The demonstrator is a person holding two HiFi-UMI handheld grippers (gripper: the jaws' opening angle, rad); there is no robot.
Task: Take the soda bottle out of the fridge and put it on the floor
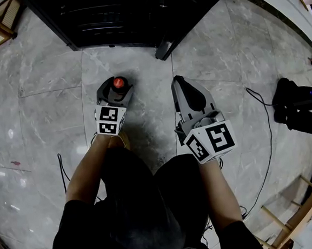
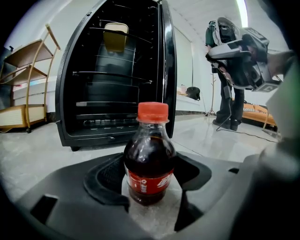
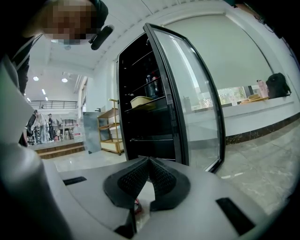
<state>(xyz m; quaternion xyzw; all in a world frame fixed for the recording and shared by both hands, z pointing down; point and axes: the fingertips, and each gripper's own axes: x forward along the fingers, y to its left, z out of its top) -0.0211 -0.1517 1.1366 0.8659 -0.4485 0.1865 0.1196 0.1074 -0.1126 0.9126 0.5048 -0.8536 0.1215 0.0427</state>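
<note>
Grey marble floor (image 1: 45, 104) — open black fridge (image 1: 119, 16) stands on it; a cable (image 1: 254, 95) trails alongside.

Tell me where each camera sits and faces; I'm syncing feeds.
Head view: on head, steeply down; forearms, left gripper, right gripper show.
Left gripper view: along its jaws holding the soda bottle, toward the fridge.
Right gripper view: along its shut jaws, toward the fridge door.
Shared: both gripper views face the fridge.

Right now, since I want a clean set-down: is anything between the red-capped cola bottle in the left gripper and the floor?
Nothing visible does. The red-capped dark cola bottle sits in the left gripper directly over bare grey marble floor. The open black fridge stands beyond it, and the right gripper is off to one side.
</note>
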